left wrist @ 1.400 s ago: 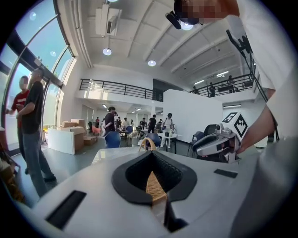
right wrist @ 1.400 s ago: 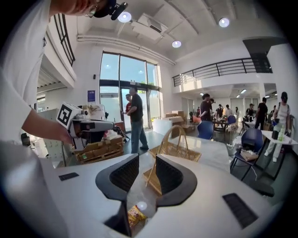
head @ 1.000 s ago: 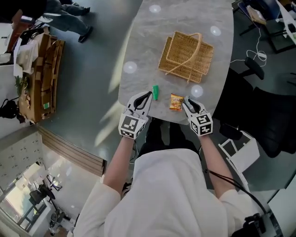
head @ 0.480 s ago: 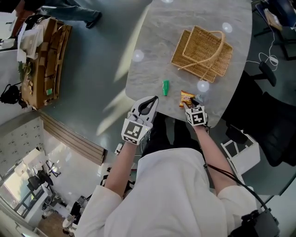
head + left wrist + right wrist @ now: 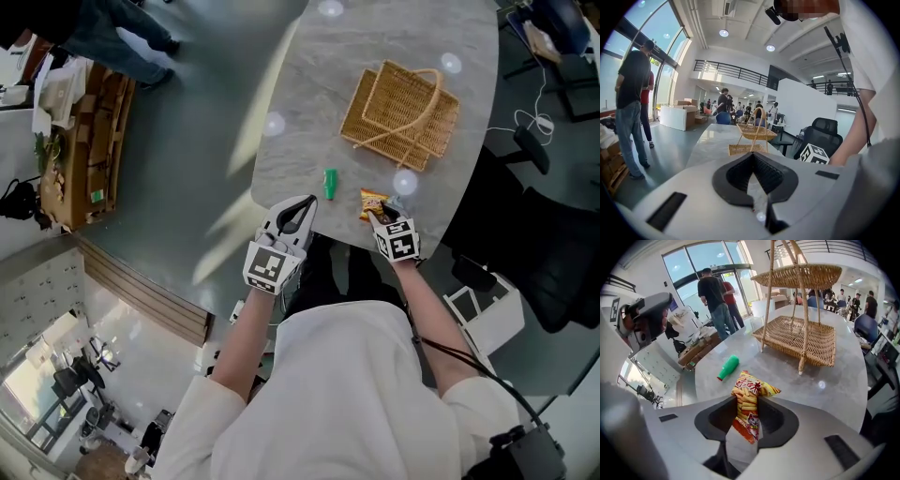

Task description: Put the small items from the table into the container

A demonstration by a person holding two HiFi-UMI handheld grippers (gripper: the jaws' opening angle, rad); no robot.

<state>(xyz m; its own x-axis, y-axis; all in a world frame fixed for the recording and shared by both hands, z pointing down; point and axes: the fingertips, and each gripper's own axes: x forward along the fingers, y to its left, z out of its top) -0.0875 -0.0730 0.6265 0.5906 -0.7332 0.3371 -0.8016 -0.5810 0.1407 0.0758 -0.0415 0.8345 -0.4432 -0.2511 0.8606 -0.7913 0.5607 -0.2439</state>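
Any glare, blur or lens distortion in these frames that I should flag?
Head view: sharp, but round light reflections dot the glossy table, one of them just beside the basket. Left gripper view: strong fisheye bend, black corners, bright windows at left. Right gripper view: same fisheye and black corners; the snack packet up close stays in focus.

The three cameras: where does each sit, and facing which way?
Head view: on the person's head, steeply down at the table; arms, left gripper, right gripper show.
Left gripper view: on that gripper, nearly level toward the basket; shut jaws show.
Right gripper view: on that gripper, tilted down; jaws closing on a snack packet.
Both gripper views share the basket.
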